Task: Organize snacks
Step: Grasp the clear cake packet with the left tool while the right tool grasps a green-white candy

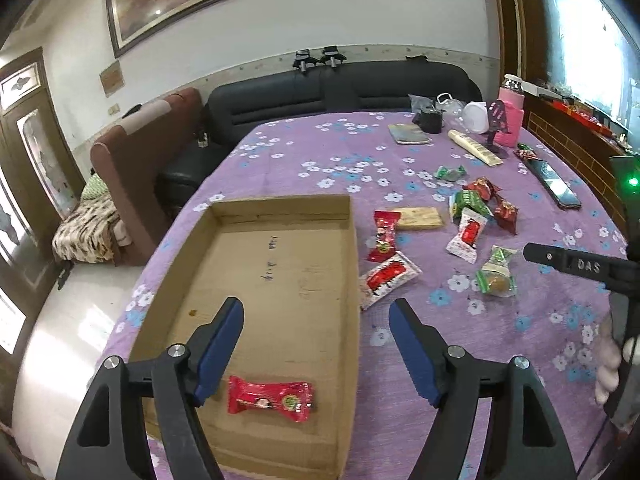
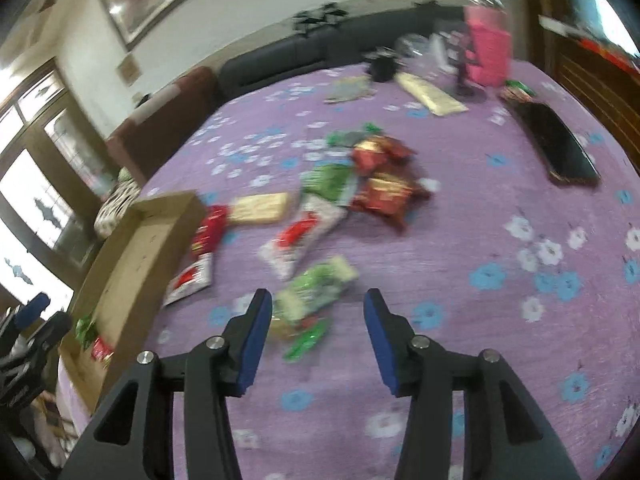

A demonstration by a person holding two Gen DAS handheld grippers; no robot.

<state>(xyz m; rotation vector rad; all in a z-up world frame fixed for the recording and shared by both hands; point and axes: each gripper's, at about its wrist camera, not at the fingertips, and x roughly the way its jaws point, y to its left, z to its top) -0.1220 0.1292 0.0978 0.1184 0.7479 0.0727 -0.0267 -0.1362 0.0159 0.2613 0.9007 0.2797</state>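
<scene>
A shallow cardboard box (image 1: 256, 216) lies on the purple flowered tablecloth (image 1: 328, 148). One red snack packet (image 1: 270, 399) lies in its near end. My left gripper (image 1: 316, 312) is open and empty above the box's right wall. Loose red, white and green snack packets (image 1: 472, 220) lie scattered right of the box. My right gripper (image 2: 318, 304) is open and empty, with a green-wrapped snack (image 2: 316, 288) on the cloth just beyond and partly between its fingertips. The right wrist view is blurred; the box (image 2: 132, 248) shows at its left.
A black phone (image 1: 554, 184), a pink bottle (image 1: 510, 116), a white container, a phone stand and a yellowish tube stand at the table's far right. A black sofa (image 1: 340, 88) and a brown armchair (image 1: 140, 168) lie beyond the table.
</scene>
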